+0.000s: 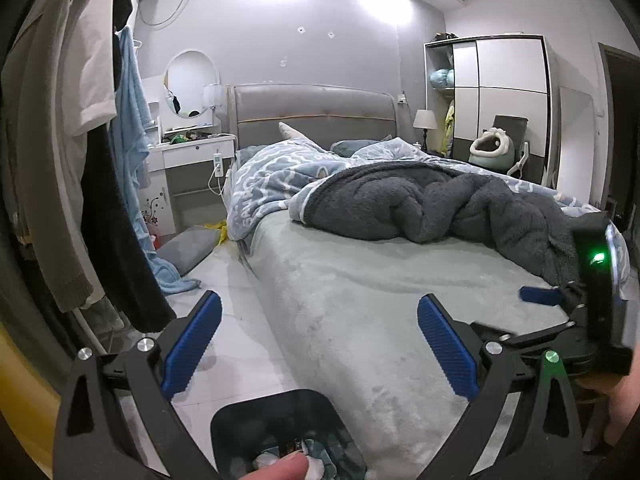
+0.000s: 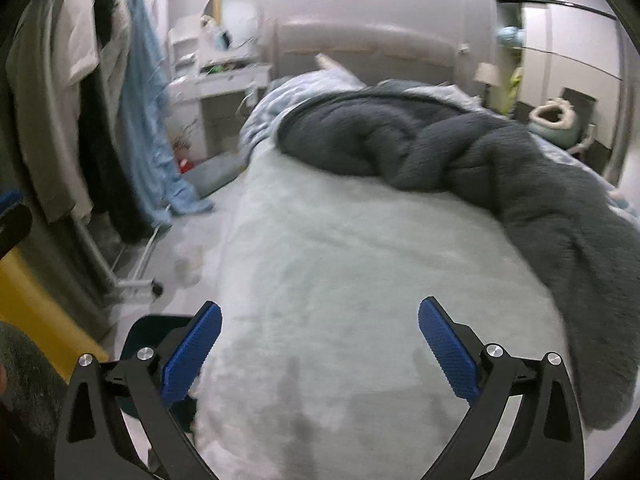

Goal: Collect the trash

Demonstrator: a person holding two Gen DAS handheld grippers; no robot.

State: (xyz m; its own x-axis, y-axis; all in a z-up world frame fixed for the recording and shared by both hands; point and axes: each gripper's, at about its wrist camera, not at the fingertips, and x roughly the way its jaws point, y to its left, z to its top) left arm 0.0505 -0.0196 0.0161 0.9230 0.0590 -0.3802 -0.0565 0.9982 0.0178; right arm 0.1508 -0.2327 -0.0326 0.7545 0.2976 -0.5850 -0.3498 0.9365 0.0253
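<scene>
left wrist view: left hand-held gripper (image 1: 320, 344) wide, empty, above dark trash bin (image 1: 280, 432) beside bed (image 1: 360, 280). right hand-held gripper (image 2: 320, 344) wide, empty, over bed.

Dark bin (image 1: 276, 420) is sitting upright on the floor right beside the bed, with crumpled white trash (image 1: 316, 462) lying inside.
</scene>
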